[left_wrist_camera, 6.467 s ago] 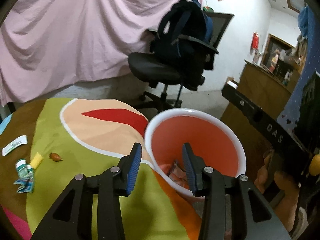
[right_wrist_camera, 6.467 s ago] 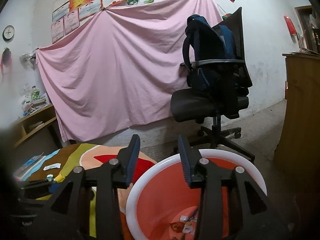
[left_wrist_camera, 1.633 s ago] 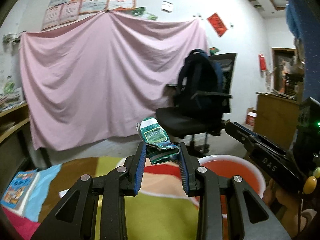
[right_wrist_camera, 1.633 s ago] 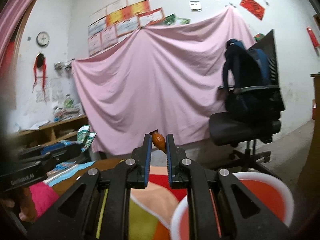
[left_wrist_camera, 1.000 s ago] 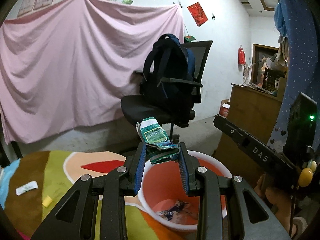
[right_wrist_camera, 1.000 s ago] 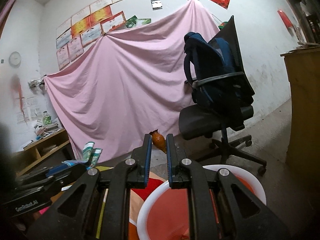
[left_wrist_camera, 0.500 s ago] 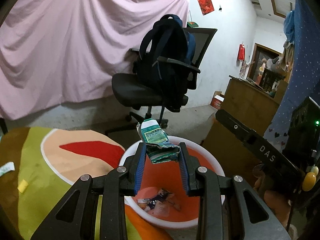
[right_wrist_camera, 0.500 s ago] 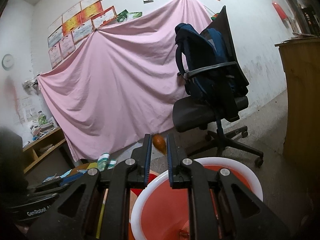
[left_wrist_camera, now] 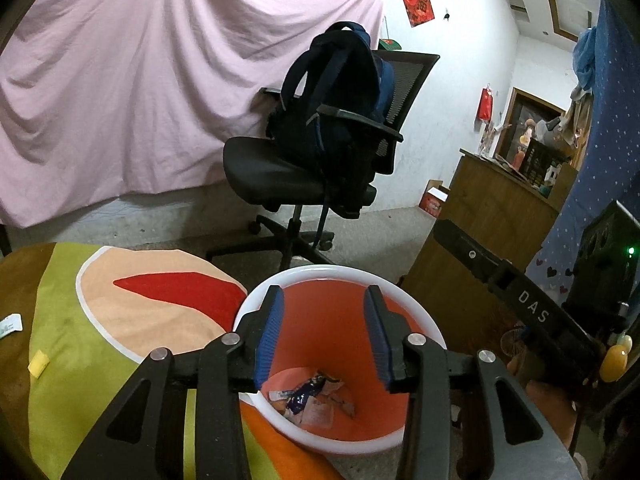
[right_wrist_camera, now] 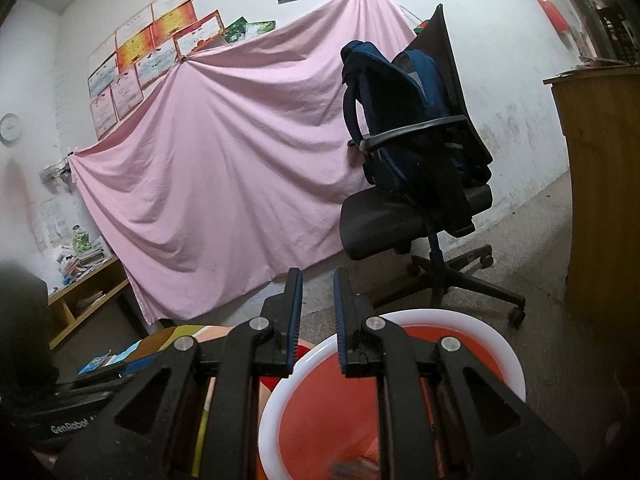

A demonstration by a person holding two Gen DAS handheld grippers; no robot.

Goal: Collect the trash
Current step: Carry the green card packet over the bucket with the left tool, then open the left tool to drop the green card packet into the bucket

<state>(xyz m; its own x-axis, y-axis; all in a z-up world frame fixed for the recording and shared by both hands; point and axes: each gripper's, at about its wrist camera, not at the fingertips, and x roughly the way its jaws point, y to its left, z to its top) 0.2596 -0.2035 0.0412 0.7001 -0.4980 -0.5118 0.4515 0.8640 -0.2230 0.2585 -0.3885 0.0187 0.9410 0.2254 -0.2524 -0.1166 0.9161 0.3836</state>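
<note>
A white bin with a red inside (left_wrist_camera: 340, 270) stands by the colourful mat (left_wrist_camera: 80, 360). Several wrappers (left_wrist_camera: 312, 396) lie at its bottom. My left gripper (left_wrist_camera: 323, 294) hangs over the bin's mouth, its jaws opening with nothing between them. My right gripper (right_wrist_camera: 317, 276) sits above the near rim of the bin (right_wrist_camera: 440, 316); a narrow gap shows between its blue pads and nothing is in it. On the mat at the left lie a yellow scrap (left_wrist_camera: 38, 364) and a white wrapper (left_wrist_camera: 10, 324).
An office chair with a dark backpack (left_wrist_camera: 320, 160) stands behind the bin. A wooden cabinet (left_wrist_camera: 492, 220) is at the right. A pink sheet (left_wrist_camera: 160, 100) covers the far wall. A low shelf with books (right_wrist_camera: 80, 292) is at the left.
The green wrapper is gone from my left gripper, whose jaws now stand wider. The small orange piece is gone from between the right gripper's pads. The left gripper has tipped down over the bin.
</note>
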